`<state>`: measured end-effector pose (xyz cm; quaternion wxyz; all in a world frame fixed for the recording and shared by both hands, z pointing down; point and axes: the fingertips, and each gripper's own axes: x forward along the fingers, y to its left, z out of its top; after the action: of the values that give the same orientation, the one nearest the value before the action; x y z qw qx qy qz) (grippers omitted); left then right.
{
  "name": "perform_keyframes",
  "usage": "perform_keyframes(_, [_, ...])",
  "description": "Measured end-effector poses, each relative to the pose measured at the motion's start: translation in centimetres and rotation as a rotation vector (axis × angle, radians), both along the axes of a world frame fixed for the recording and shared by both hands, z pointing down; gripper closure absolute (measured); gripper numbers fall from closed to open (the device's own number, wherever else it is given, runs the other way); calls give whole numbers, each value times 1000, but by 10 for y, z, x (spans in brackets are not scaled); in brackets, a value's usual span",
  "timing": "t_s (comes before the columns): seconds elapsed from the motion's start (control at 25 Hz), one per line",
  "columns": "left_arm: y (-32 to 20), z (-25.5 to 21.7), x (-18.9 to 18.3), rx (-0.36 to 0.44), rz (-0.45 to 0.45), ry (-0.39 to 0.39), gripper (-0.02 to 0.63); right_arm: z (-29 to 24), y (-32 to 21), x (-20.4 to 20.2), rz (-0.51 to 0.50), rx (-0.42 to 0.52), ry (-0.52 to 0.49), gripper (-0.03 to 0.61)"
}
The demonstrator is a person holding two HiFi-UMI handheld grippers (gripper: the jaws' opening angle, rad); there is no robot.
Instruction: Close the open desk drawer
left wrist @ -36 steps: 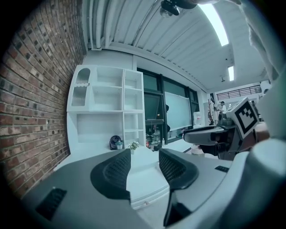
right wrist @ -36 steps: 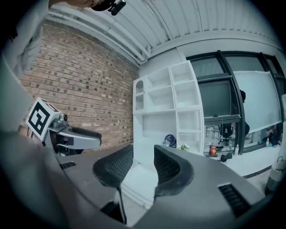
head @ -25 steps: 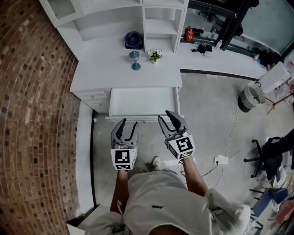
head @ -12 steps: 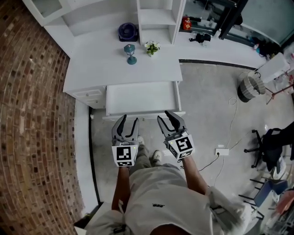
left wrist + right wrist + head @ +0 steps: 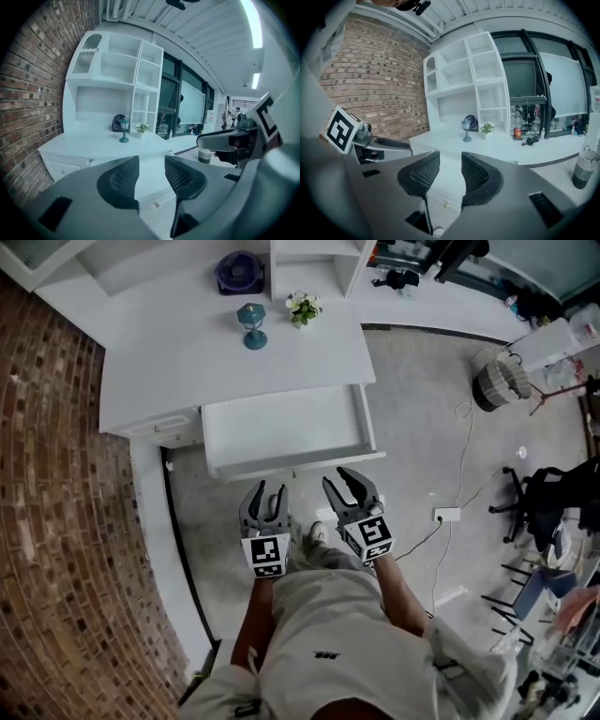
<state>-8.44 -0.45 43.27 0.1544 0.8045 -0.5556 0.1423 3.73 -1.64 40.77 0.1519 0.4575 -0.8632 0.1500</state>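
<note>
The white desk drawer (image 5: 281, 427) stands pulled out and empty, its front panel (image 5: 295, 465) facing me. Both grippers hang just short of that panel without touching it. My left gripper (image 5: 265, 491) is open; its jaws have just been closing a little, with nothing between them. The right gripper (image 5: 349, 479) is also open and holds nothing. In the left gripper view, the drawer front with its small knob (image 5: 156, 205) shows between and below the left gripper (image 5: 151, 161) pads. In the right gripper view, the right gripper (image 5: 450, 161) frames the drawer front (image 5: 440, 192).
On the white desk top (image 5: 187, 362) stand a teal lamp (image 5: 250, 325), a small flower pot (image 5: 302, 307) and a dark round fan (image 5: 238, 271). A brick wall (image 5: 56, 549) runs along the left. A waste basket (image 5: 497, 381), a power strip (image 5: 446, 515) and a chair (image 5: 548, 493) are on the floor at the right.
Both grippers have sunk lower in front of the drawer, and the left jaws have narrowed slightly. The drawer has stayed open.
</note>
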Motion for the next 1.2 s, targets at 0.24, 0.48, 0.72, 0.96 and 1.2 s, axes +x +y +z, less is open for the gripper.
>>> perform_keyframes(0.24, [-10,54,2,-97,37,11,433,53,-2,3,34,-90,55,431])
perform_keyframes(0.48, [-5,107,11,-197,18,8,434,93,1,7,7,-167,64,431])
perform_keyframes(0.72, [2,155,38,-273,-11,-17,434,134,-1,28,-46,-214,74,431])
perform_keyframes(0.96, [3,191,55,-309,-53,-35,434,170,6,34,-124,-261,61,433])
perform_keyframes(1.2, [4,231,64,-338,-71,-62,434,206,10,37,-180,-270,76,433])
